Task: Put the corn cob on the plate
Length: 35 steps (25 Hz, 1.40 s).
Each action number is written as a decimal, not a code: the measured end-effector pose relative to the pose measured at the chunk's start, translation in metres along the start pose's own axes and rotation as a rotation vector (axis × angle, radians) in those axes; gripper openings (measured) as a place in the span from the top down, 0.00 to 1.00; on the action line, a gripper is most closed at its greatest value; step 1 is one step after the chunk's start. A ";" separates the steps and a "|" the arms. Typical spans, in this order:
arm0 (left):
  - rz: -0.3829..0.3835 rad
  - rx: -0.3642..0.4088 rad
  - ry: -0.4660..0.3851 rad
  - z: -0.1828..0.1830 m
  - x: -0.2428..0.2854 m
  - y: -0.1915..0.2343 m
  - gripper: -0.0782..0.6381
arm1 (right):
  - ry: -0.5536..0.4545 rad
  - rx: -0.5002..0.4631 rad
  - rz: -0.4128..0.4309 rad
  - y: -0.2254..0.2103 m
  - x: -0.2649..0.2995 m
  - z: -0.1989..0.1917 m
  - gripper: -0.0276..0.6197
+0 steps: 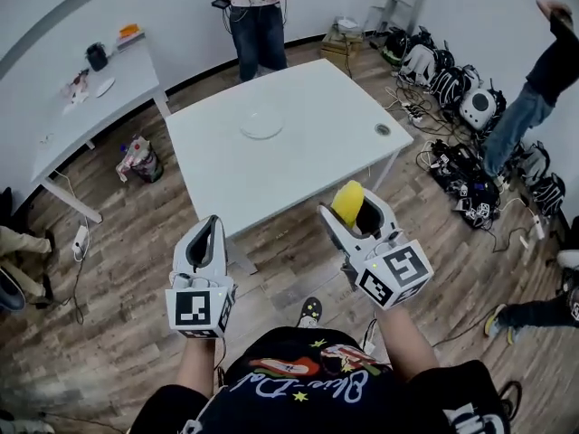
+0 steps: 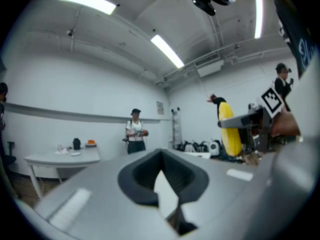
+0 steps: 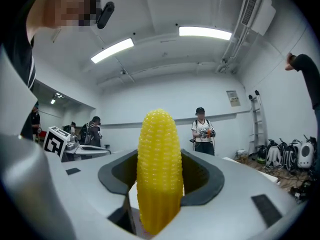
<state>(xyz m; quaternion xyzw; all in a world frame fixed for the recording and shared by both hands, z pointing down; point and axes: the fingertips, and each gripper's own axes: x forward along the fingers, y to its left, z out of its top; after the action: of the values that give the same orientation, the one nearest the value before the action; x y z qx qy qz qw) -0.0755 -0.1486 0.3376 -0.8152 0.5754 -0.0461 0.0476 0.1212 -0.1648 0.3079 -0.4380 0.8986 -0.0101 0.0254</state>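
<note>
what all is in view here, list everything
corn cob: 1, yellow, upright between the right gripper's jaws
plate: 1, pale, far part of the main table
main table: 1, white, ahead of both grippers
side table: 1, white, far left, small items on it
bags and gear: many, black and white, floor at right
standing person: 1, behind the main table
left gripper: 1, grey, shut, empty
right gripper: 1, grey, shut on the corn cob

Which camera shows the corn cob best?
The right gripper view: the corn cob stands close-up between the jaws, kernels clear. The head view shows only its yellow top; the left gripper view shows it small, far right.
</note>
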 end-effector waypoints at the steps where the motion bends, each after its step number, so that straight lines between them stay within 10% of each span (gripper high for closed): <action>1: 0.014 -0.017 -0.011 0.003 0.017 0.002 0.90 | 0.001 -0.010 0.021 -0.014 0.014 0.000 0.58; 22: 0.098 -0.076 0.118 -0.051 0.263 0.144 0.90 | 0.548 -0.190 0.259 -0.166 0.373 -0.143 0.58; 35: 0.124 -0.184 0.205 -0.106 0.317 0.212 0.90 | 1.019 -0.337 0.415 -0.188 0.483 -0.249 0.58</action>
<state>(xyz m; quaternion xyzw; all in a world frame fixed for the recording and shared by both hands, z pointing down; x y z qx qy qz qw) -0.1813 -0.5201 0.4212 -0.7701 0.6283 -0.0731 -0.0835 -0.0419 -0.6620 0.5462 -0.1904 0.8537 -0.0713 -0.4794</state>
